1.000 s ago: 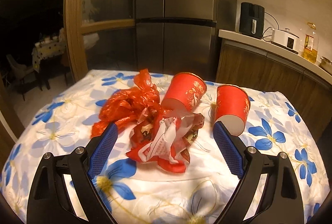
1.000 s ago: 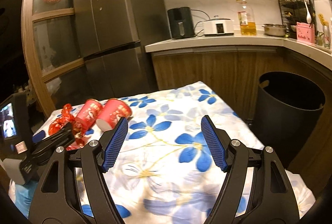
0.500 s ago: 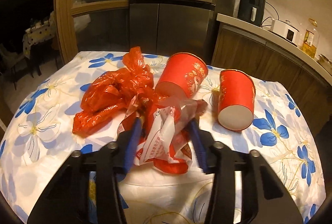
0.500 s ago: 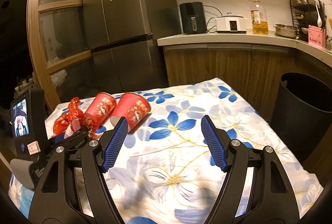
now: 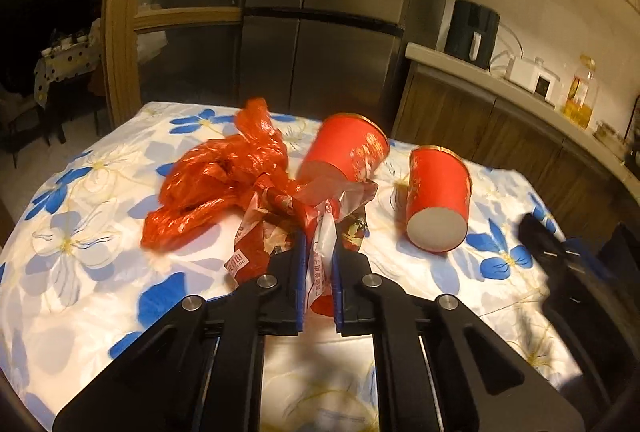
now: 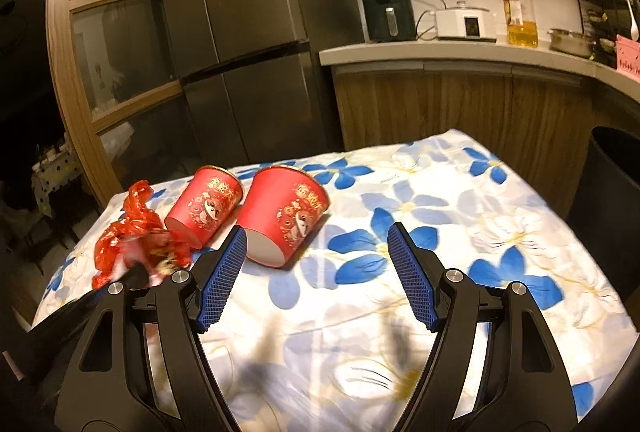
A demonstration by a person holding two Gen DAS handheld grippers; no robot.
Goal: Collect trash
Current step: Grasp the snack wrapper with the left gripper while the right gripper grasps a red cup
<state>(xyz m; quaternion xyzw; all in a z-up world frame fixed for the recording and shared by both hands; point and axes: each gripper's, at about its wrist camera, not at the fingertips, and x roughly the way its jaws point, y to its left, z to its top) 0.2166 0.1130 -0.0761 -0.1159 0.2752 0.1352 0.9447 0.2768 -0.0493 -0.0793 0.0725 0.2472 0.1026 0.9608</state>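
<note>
A crumpled red-and-white plastic wrapper [image 5: 320, 252] lies on the flowered cloth of the desk [image 5: 100, 272], toward its left part, tangled at its far end with a larger crumpled red plastic bag [image 5: 216, 188]. The left tool [image 5: 319, 256] has its blue pads on either side of a bunched fold of the wrapper and its jaws are closing on it, the plastic pinched between them. Just beyond the wrapper a red paper cup [image 5: 346, 152] lies on its side, touching the clear tail of the plastic, and a second red paper cup [image 5: 438, 200] lies on its side a little to the right, apart from the pile. In the right wrist view the right tool [image 6: 316, 272] hangs released over the cloth with its jaws wide and nothing between them, its left pad just in front of the nearer cup's base. A dark round bin [image 6: 612, 208] stands off the desk's right edge, below the wooden counter. To do this step well, the left tool likely needs to finish its squeeze on a thick bunch rather than a thin flap, since slick film may slip out. A slow, straight lift would show whether the red bag comes along or tears free, and would keep the trailing plastic from rolling the touching cup toward the desk's edge.
</note>
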